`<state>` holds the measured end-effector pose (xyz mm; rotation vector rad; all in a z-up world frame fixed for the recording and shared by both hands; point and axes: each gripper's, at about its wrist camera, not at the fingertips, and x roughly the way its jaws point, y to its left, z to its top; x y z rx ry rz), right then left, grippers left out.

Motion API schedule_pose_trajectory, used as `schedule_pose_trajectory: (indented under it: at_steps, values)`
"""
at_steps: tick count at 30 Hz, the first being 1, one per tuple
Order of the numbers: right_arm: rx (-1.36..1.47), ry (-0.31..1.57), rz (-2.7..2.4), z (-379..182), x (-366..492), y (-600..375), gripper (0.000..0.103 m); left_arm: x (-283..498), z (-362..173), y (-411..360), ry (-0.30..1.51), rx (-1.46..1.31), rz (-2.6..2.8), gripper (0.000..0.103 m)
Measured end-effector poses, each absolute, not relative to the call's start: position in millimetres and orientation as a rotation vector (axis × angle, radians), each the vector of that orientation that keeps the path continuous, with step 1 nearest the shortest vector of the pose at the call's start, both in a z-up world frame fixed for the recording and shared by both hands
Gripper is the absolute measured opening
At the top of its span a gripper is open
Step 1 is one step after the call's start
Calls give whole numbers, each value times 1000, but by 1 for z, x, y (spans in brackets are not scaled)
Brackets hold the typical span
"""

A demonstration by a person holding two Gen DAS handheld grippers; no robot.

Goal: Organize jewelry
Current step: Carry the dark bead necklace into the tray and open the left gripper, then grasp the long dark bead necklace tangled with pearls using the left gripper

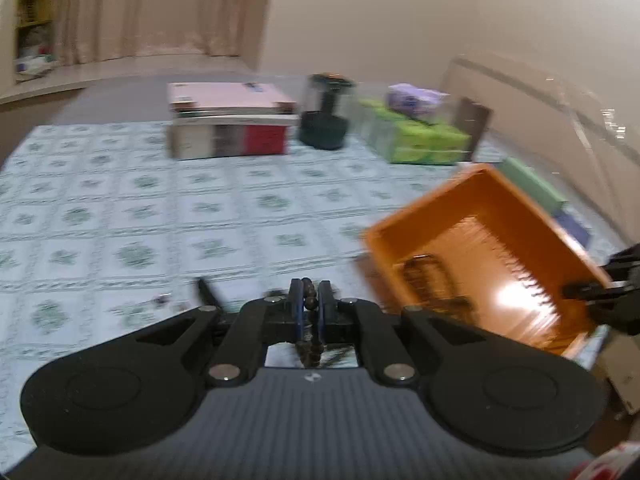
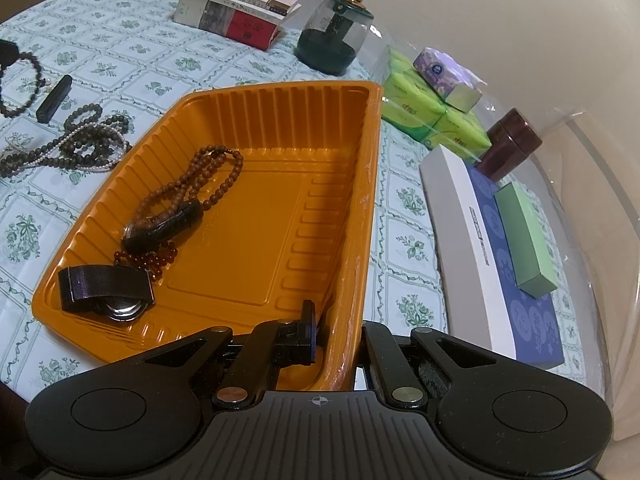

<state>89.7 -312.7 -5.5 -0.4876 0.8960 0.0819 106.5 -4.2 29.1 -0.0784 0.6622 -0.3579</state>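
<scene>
The orange tray [image 2: 256, 184] sits on the floral tablecloth [image 2: 120, 40]; the right gripper [image 2: 340, 340] clamps the tray's wall at six o'clock. Inside, toward eight o'clock, lie a brown bead necklace [image 2: 192, 188] and a wristwatch [image 2: 108, 292]. More dark bead strands [image 2: 86, 140] lie outside at ten o'clock. The left gripper [image 1: 311, 304] pinches a dark bead bracelet [image 1: 309, 300].
</scene>
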Motion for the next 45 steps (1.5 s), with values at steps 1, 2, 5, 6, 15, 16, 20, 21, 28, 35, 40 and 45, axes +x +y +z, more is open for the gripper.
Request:
schedule_pose_trajectory:
  at_steps: [1, 2, 5, 6, 15, 16, 20, 21, 28, 35, 40, 45]
  values:
    - [-487, 896, 83, -5, 90, -313, 5, 106, 31, -14, 663, -83, -391, 6]
    - [-486, 895, 83, -5, 89, -313, 5, 105, 32, -23, 664, -87, -417, 6]
    - [-486, 894, 85, -5, 88, -313, 5, 103, 32, -52, 669, -77, -495, 6]
    - [-485, 894, 85, -5, 88, -314, 5, 102, 31, -61, 673, -71, -517, 6]
    - [-483, 895, 87, -5, 88, -315, 5, 102, 20, -123, 697, -13, -644, 6]
    - [-482, 896, 87, -5, 88, -315, 5, 103, 19, -128, 698, -9, -651, 6]
    - [-480, 896, 87, -5, 88, -314, 5, 105, 16, -143, 695, 17, -676, 6]
    - [-479, 895, 87, -5, 88, -314, 5, 105, 15, -145, 698, 19, -682, 6]
    - [-478, 895, 88, -5, 88, -314, 5, 109, 9, -159, 717, 26, -701, 6]
    - [-476, 894, 88, -5, 89, -315, 5, 114, 6, -159, 727, 34, -734, 28]
    - [-473, 894, 88, -5, 89, -315, 5, 124, 12, -116, 703, -12, -627, 28]
    - [-473, 895, 87, -5, 89, -315, 5, 129, 13, -44, 688, -74, -429, 28]
